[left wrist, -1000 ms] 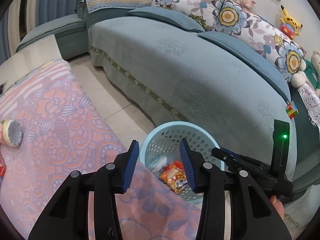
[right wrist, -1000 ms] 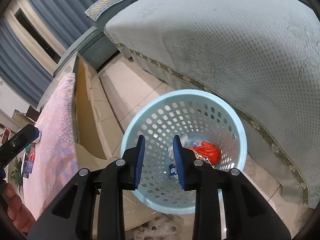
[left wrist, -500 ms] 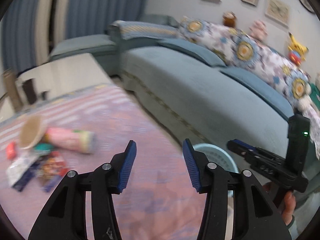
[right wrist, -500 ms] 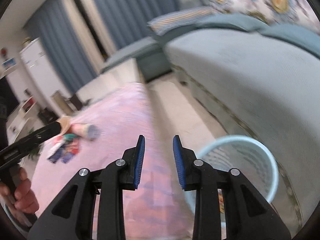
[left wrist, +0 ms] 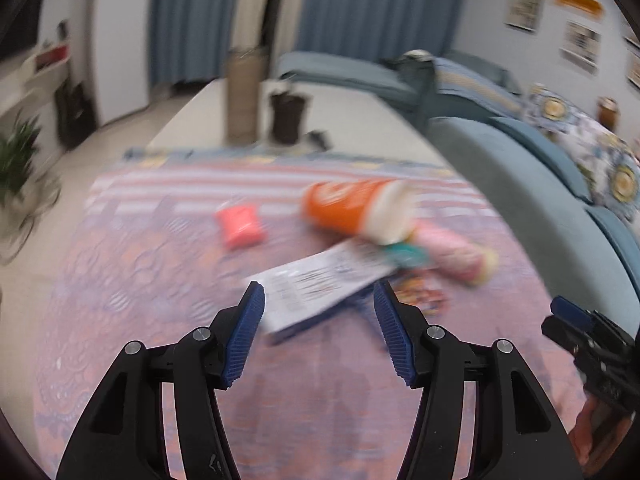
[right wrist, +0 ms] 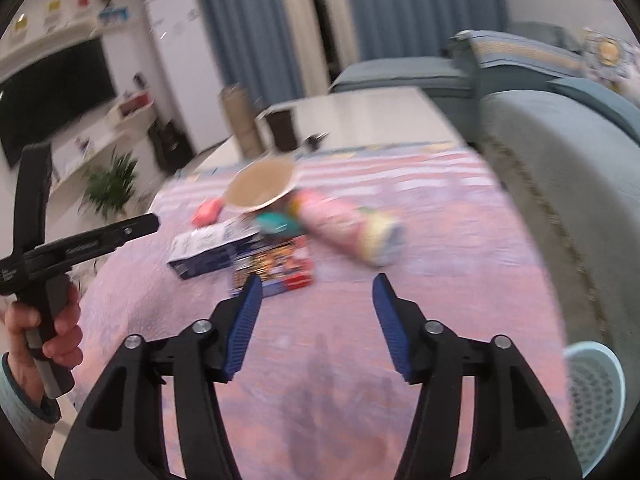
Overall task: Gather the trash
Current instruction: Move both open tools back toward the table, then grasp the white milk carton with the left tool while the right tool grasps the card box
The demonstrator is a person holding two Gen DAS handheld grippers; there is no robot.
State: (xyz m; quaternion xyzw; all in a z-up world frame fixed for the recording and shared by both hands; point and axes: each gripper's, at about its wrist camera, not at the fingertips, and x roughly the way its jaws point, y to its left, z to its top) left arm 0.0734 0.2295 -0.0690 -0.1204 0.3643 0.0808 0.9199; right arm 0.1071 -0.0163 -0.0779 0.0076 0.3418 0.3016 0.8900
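Note:
Trash lies in a heap on the pink patterned tablecloth (left wrist: 160,280): an orange paper cup (left wrist: 352,210) on its side, a pink tube can (left wrist: 456,254), a white and blue carton (left wrist: 316,286), a small red packet (left wrist: 240,224) and a colourful wrapper (left wrist: 416,298). My left gripper (left wrist: 320,334) is open and empty, just short of the carton. My right gripper (right wrist: 316,328) is open and empty, short of the wrapper (right wrist: 276,266) and the can (right wrist: 348,236). The light blue basket (right wrist: 596,400) stands on the floor at the lower right.
A teal sofa (left wrist: 540,208) runs along the right of the table. A tall brown tube (left wrist: 242,96) and a dark cup (left wrist: 288,118) stand at the table's far end. A plant (right wrist: 108,188) and a TV shelf are to the left.
Both grippers have swung away from the basket toward the trash heap on the table. The right gripper's jaws have opened wider.

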